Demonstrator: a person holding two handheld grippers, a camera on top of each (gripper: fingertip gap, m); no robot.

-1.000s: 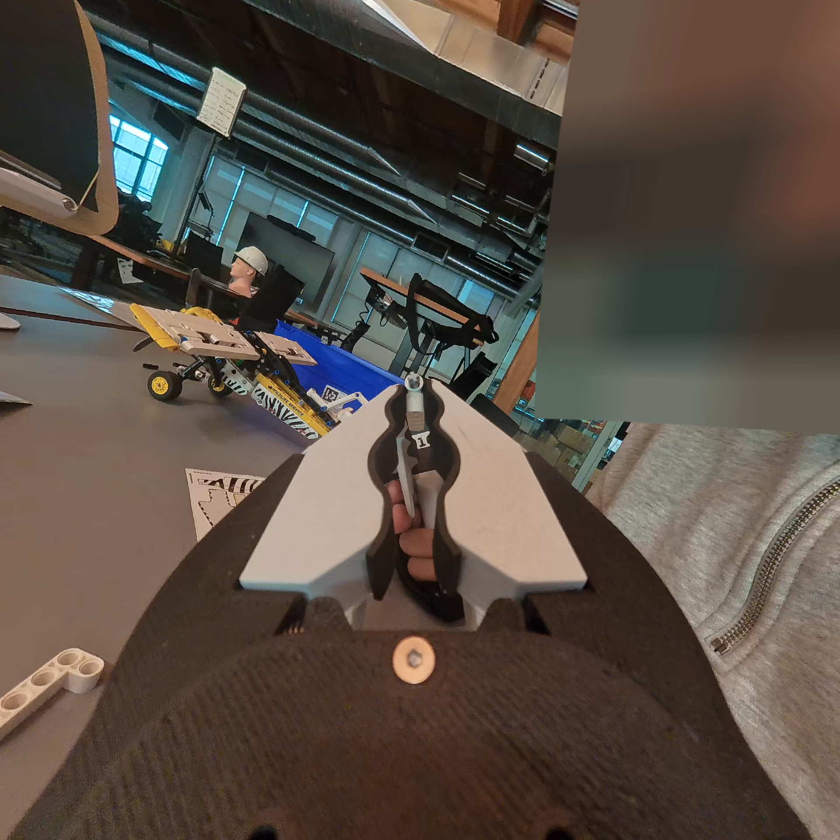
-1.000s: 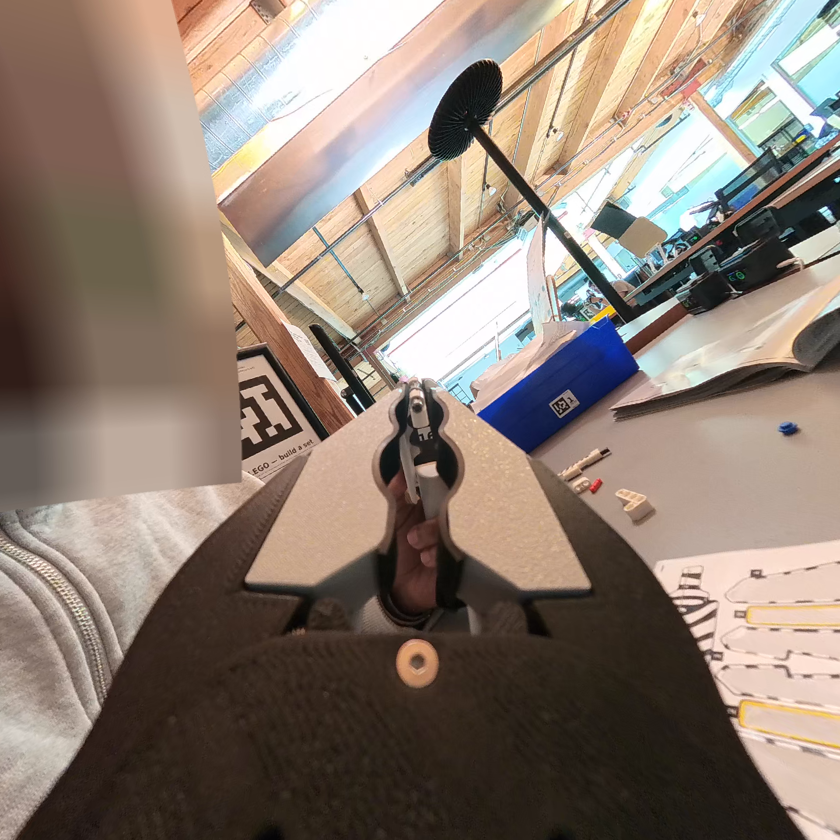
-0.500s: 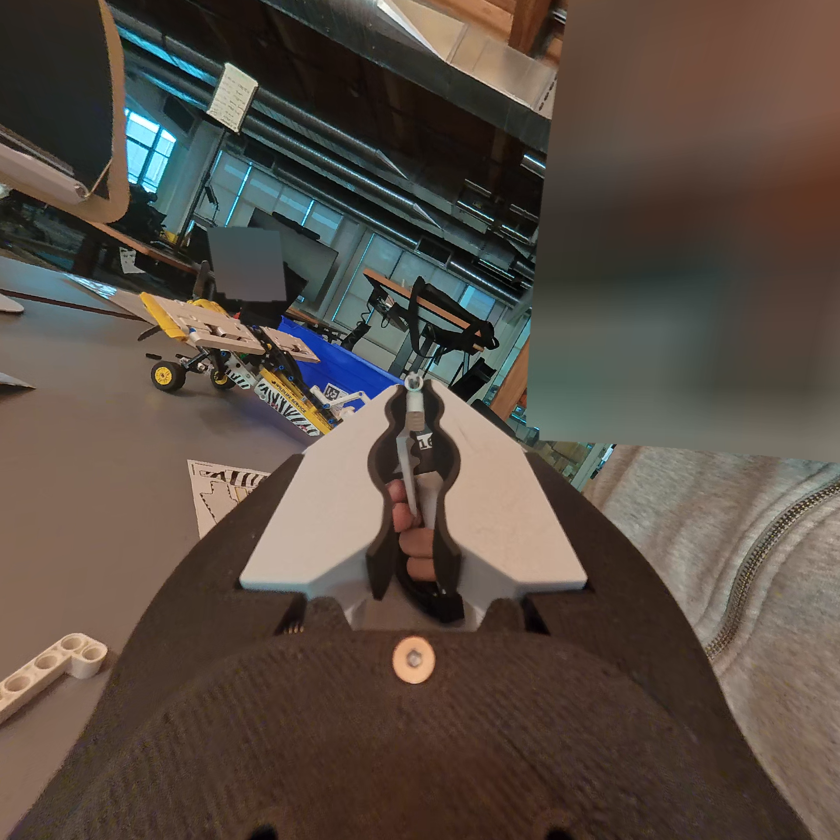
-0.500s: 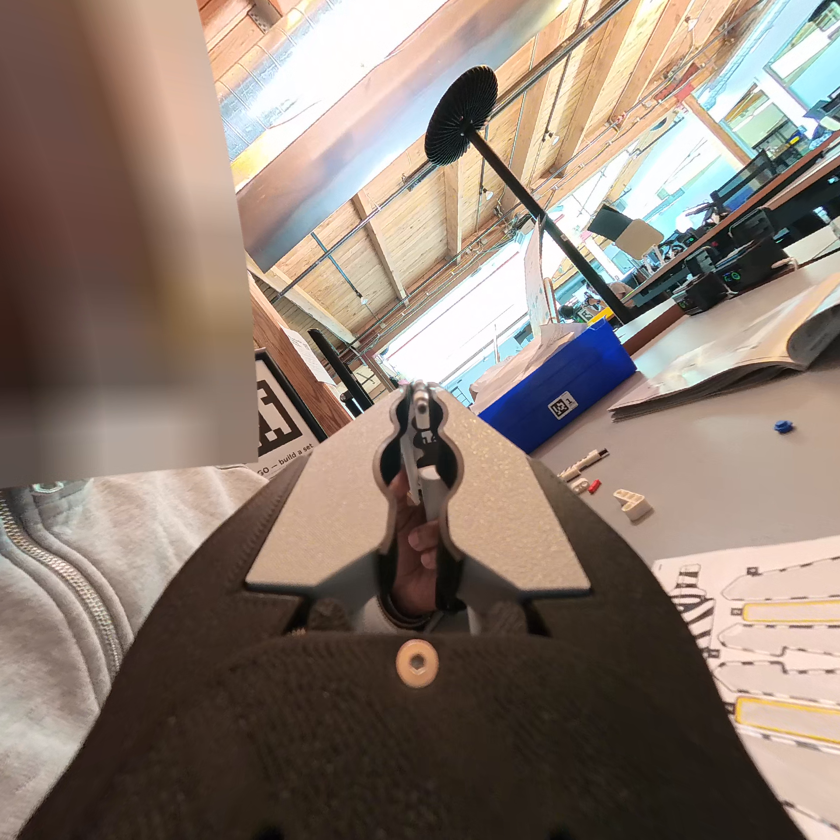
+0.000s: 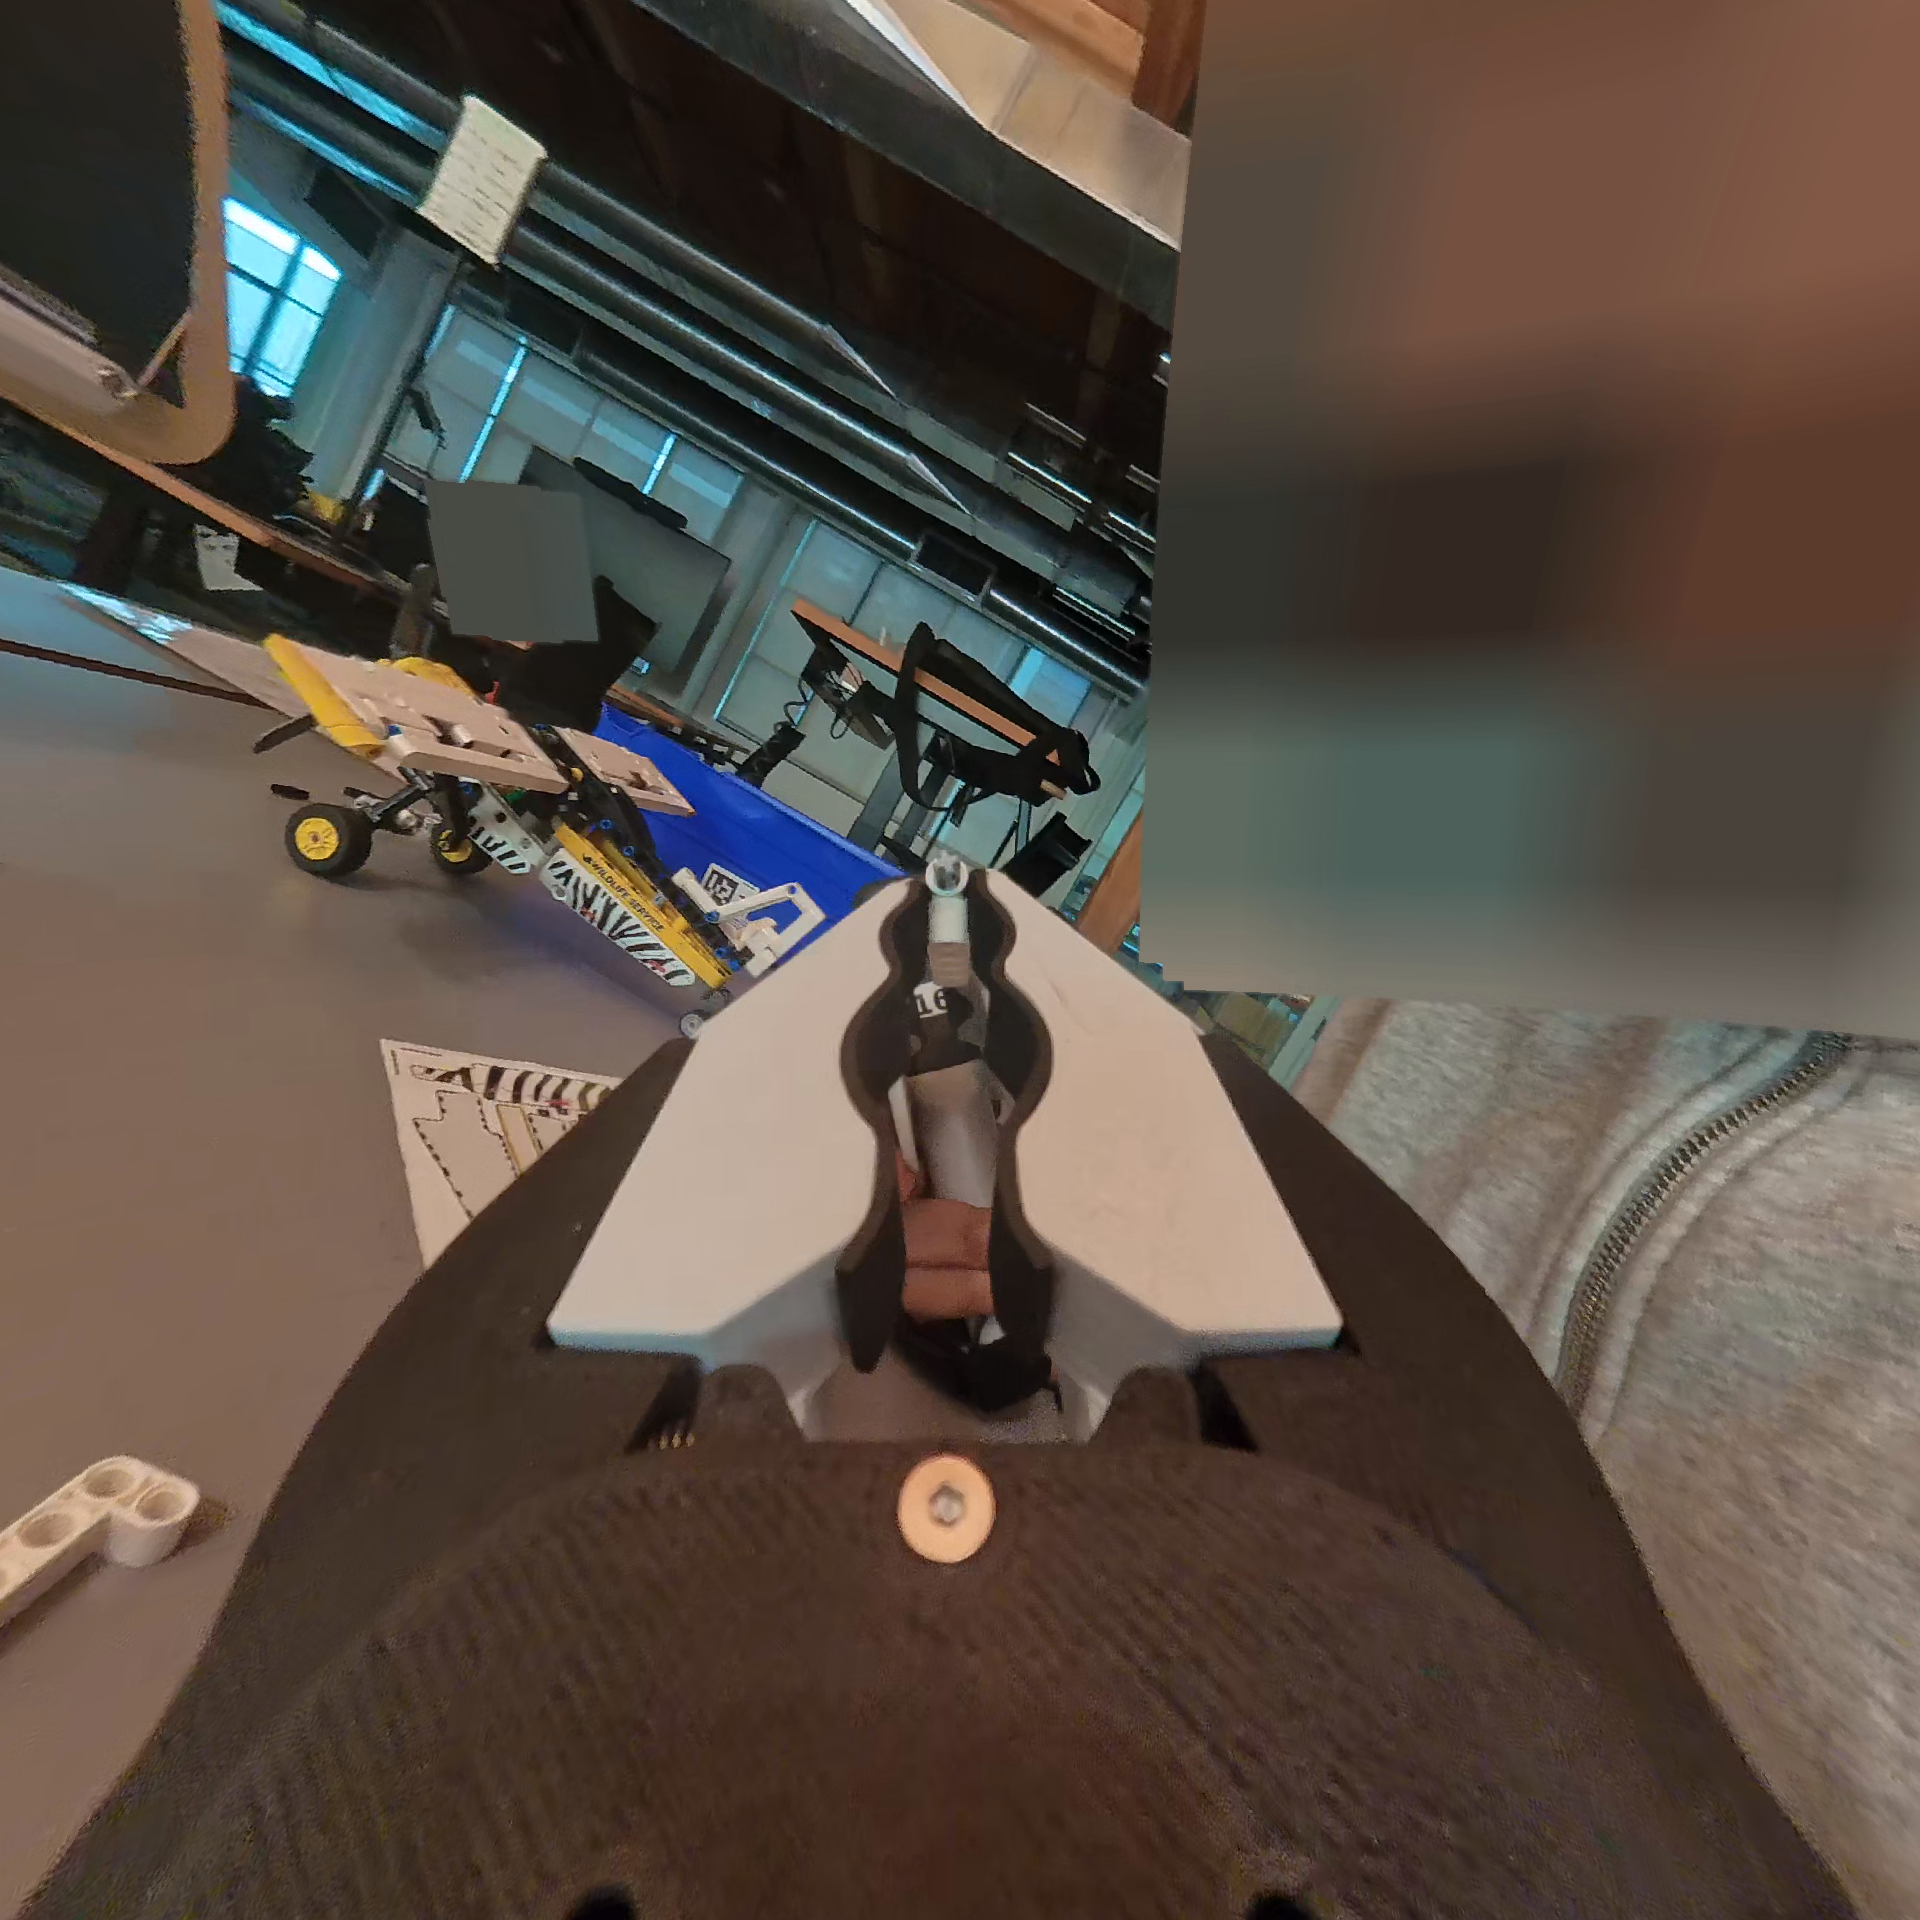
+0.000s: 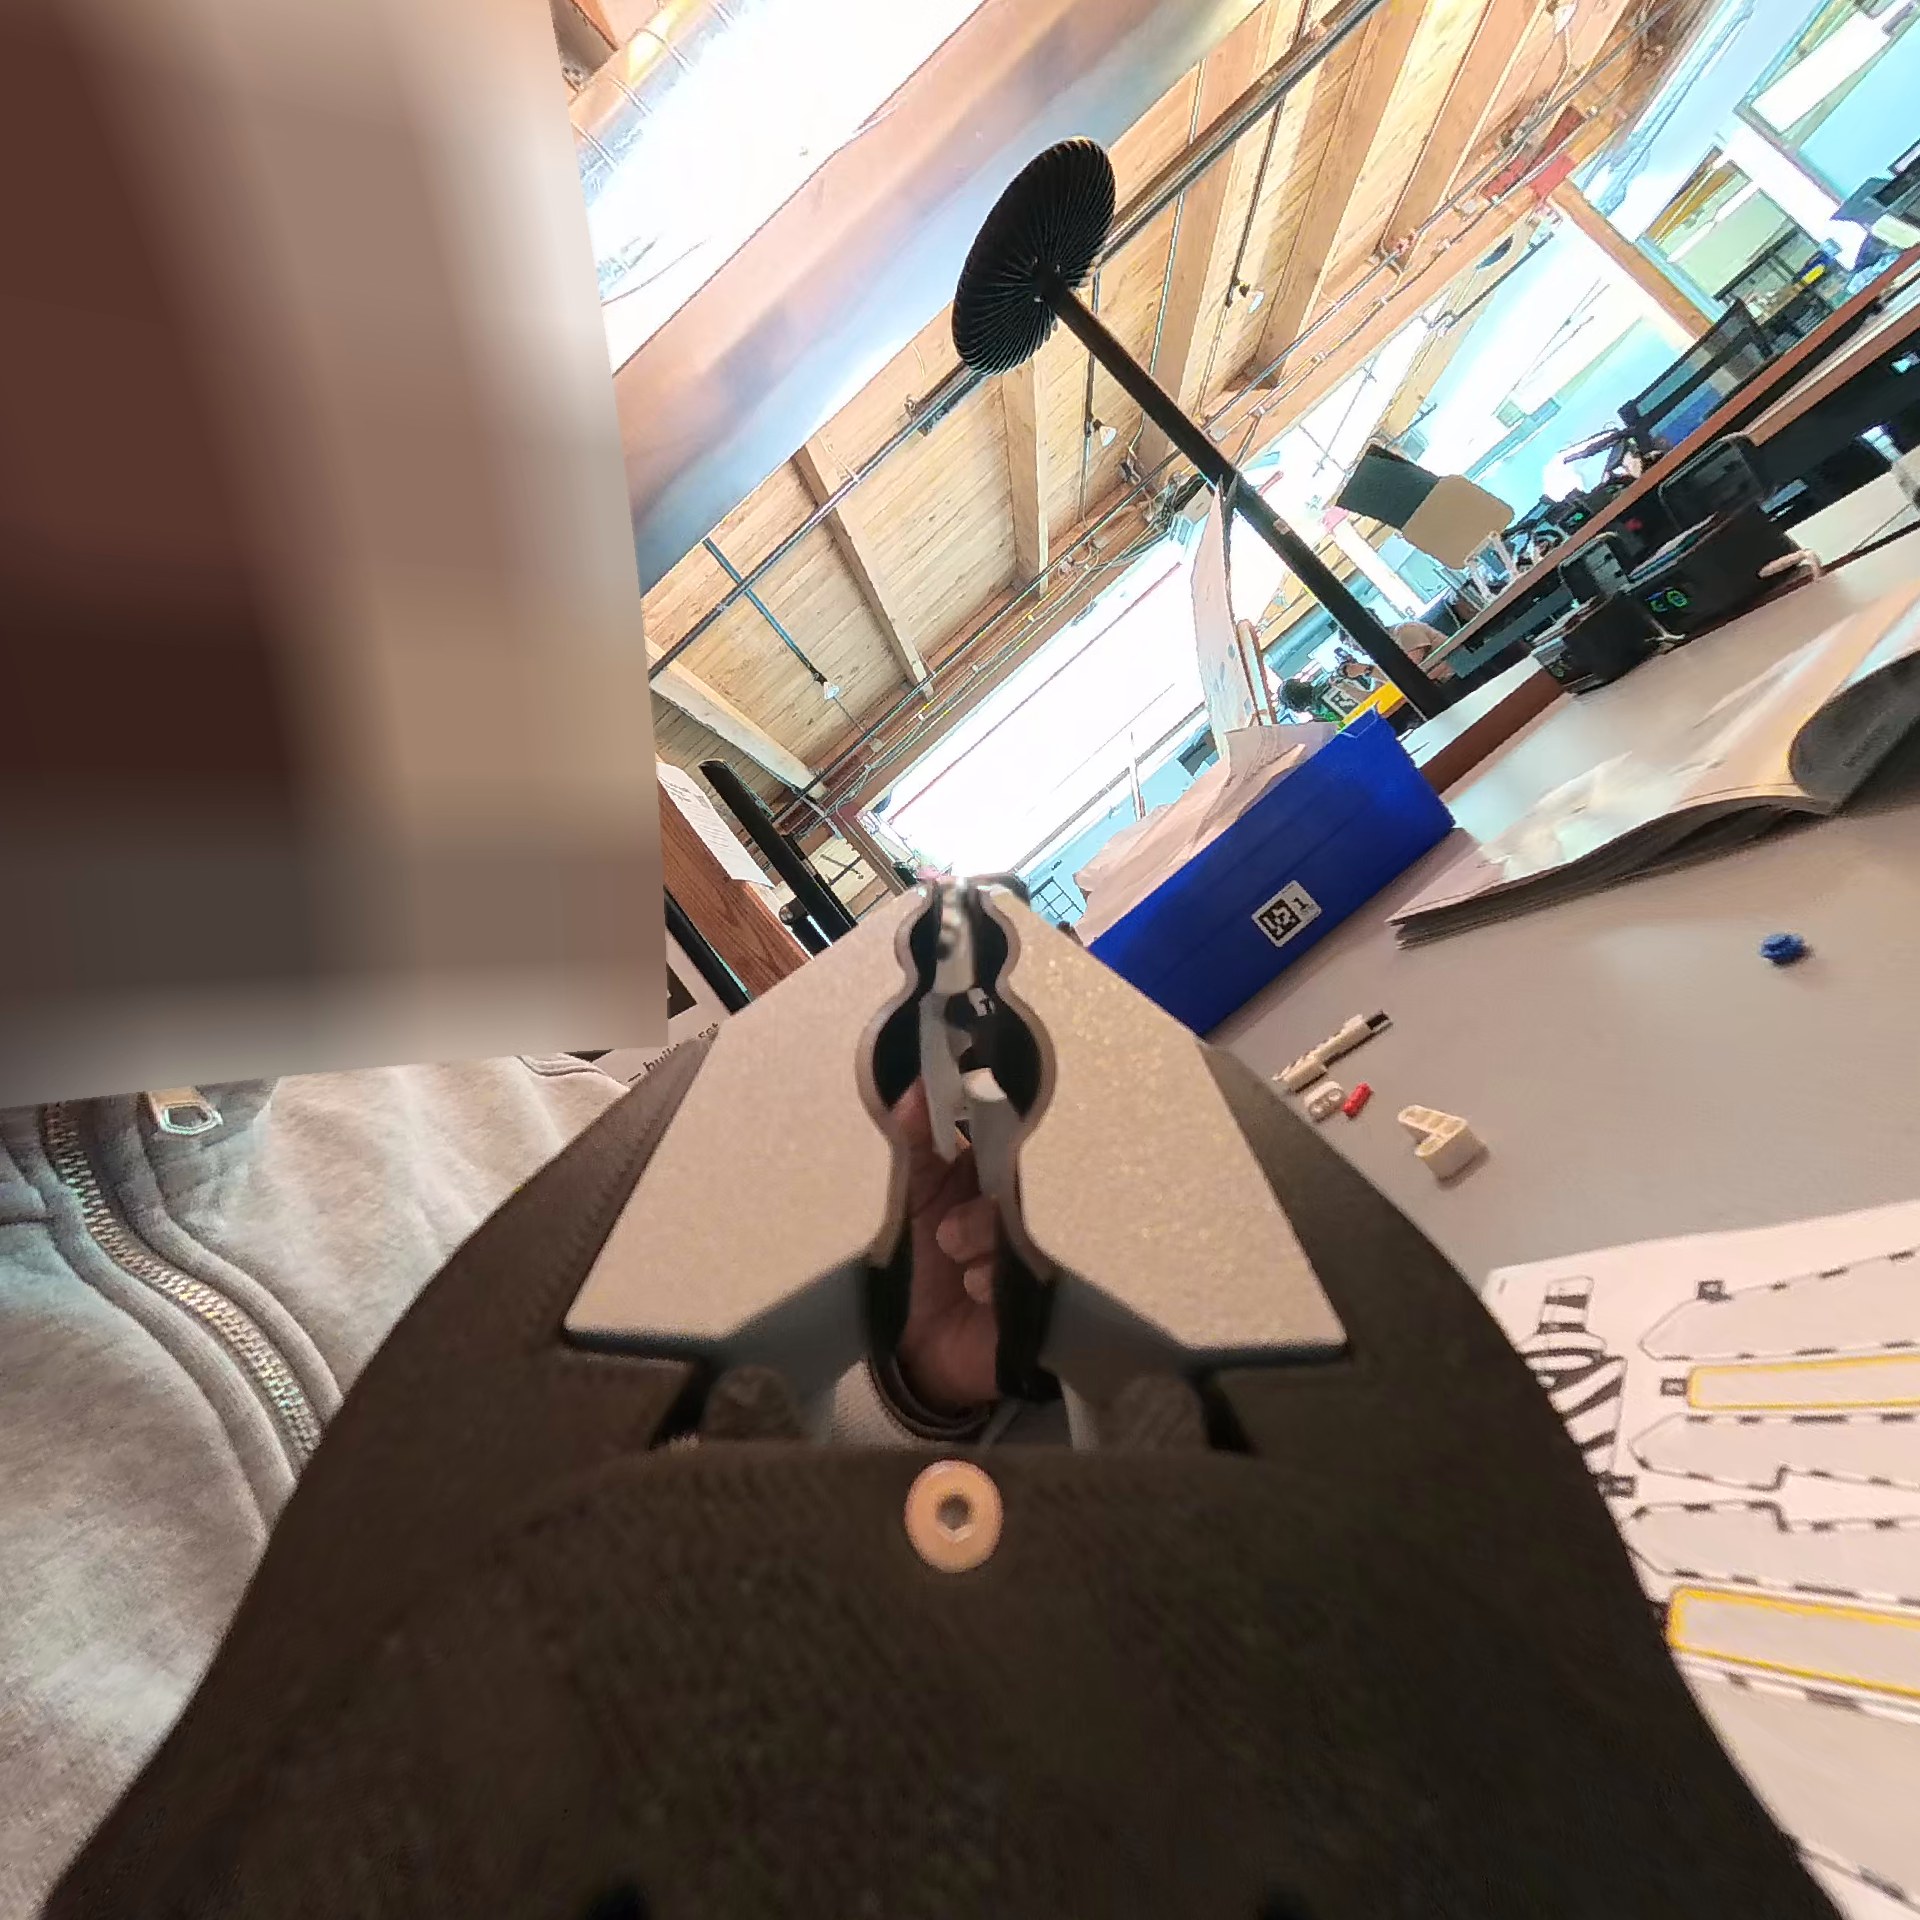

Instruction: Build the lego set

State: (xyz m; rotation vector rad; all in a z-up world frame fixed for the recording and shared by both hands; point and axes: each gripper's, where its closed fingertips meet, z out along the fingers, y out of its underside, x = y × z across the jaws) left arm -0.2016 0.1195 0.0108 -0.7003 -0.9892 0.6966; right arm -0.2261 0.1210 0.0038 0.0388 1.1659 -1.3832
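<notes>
My left gripper (image 5: 948,883) and right gripper (image 6: 961,894) are raised off the table and meet tip to tip, facing each other. Both look shut on the same small light grey lego piece (image 5: 943,909), which also shows between the right gripper's tips (image 6: 951,940). Through each gap I see the other gripper and a hand behind it. The half-built model (image 5: 499,790), grey and yellow with yellow wheels and zebra stickers, stands on the table at the far left in the left wrist view.
Person in grey zip hoodie (image 5: 1662,1247) close behind the grippers. Blue bin (image 6: 1278,883), open instruction booklet (image 6: 1662,790), sticker sheet (image 6: 1745,1455), white angled piece (image 6: 1442,1138), small red piece (image 6: 1356,1098) and blue piece (image 6: 1783,948) lie on the table. White L-beam (image 5: 94,1517) lies at front left. Both grippers' tips are close together, under 4 cm apart.
Both grippers stay shut tip to tip on the grey piece. They have tilted and turned a little, so the background has shifted in both views.
</notes>
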